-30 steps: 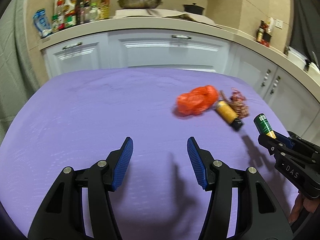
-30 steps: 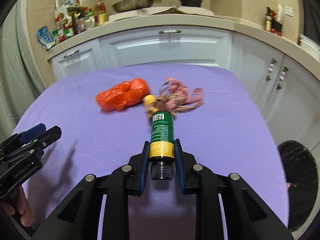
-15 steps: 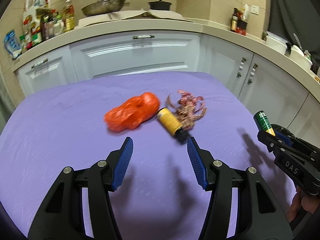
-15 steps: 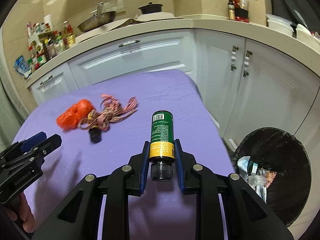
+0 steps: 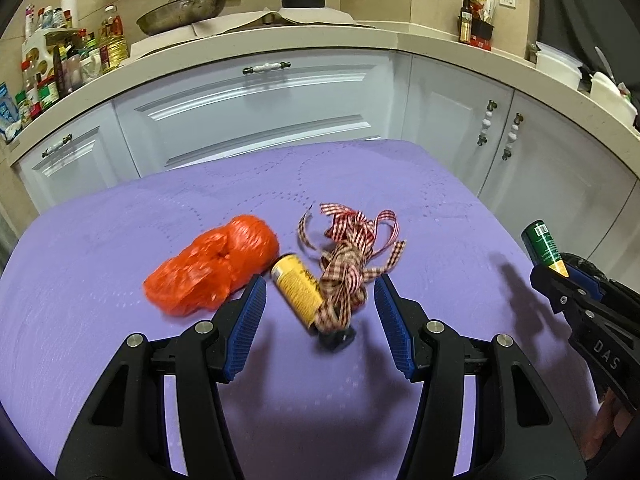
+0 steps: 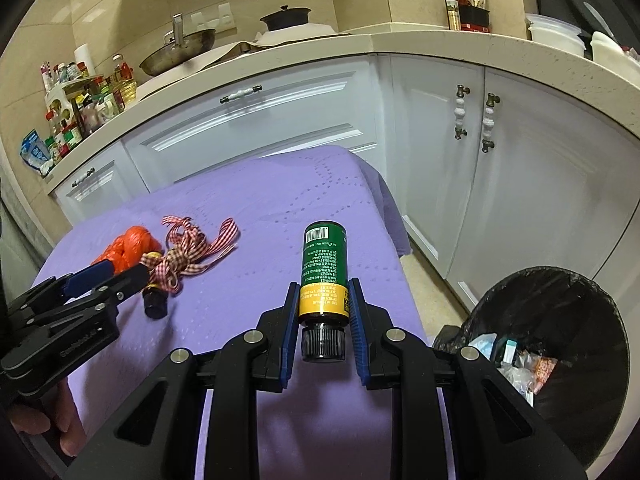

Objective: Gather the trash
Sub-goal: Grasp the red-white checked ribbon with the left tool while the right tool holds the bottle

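Right gripper pinching green bottle (cap toward camera) above purple counter edge, near trash bin. Left gripper spread, yellow bottle between fingers.

Both wrist views face the counter, sharing the purple table.

Bright indoor light; fisheye-bent edges; soft shadows.
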A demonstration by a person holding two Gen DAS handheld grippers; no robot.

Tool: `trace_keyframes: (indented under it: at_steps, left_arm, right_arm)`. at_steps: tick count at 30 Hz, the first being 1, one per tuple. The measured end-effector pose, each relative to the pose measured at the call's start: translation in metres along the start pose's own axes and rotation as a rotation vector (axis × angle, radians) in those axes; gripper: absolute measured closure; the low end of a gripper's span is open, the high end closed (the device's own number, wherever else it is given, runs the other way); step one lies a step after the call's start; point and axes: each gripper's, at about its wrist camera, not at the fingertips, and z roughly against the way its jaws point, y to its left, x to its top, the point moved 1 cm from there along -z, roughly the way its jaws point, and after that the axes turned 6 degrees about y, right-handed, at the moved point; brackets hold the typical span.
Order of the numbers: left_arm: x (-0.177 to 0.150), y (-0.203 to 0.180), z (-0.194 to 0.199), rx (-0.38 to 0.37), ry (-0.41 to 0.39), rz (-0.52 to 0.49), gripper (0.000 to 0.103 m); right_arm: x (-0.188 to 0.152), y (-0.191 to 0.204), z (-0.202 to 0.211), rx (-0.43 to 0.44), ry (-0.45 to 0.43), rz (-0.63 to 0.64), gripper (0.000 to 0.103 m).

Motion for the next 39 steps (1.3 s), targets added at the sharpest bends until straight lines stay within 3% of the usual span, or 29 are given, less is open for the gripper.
trace_keyframes:
  at_steps: [9, 16, 23, 39]
  left_arm:
    - [0.006, -0.009, -0.016, 0.003, 0.031, -0.023, 0.051]
    - [0.004, -0.013, -0.022, -0.013, 0.055, -0.041, 0.081]
    - [0.004, -0.014, -0.021, -0.022, 0.041, -0.047, 0.093]
    - [-0.002, -0.004, 0.031, -0.083, -0.037, -0.014, 0.095]
  right_arm:
    - [0.007, -0.003, -0.012, 0.018, 0.02, 0.006, 0.079]
    - [0.006, -0.005, -0.014, 0.022, 0.025, 0.004, 0.079]
    - [0.006, -0.006, -0.013, 0.018, 0.022, 0.0, 0.079]
    - [0.0, -0.004, 0.012, -0.003, -0.013, -0.006, 0.079]
